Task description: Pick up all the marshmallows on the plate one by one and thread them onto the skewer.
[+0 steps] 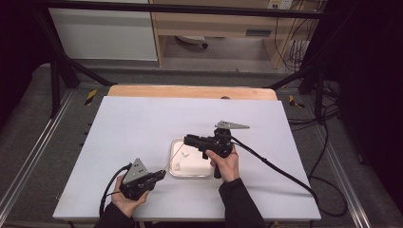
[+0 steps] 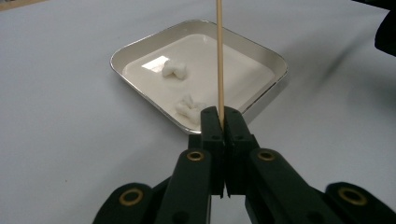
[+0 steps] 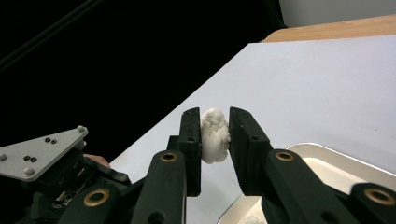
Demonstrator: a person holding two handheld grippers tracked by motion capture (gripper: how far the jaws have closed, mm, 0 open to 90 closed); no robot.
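The left gripper [image 2: 220, 122], at the lower left of the high view, is clamped on a thin wooden skewer [image 2: 218, 56] that slants toward the white tray [image 2: 261, 100] at frame centre. The right gripper [image 3: 215, 135], above the tray, pinches a soft white lump [image 3: 214, 134], probably a marshmallow. The step in hand appears to be threading: the operator should align the lump's centre with the skewer axis and push straight, avoiding crushing. Two further pieces [image 2: 173, 69] lie in the tray. The skewer tip is cut off at the upper edge of the left gripper view.
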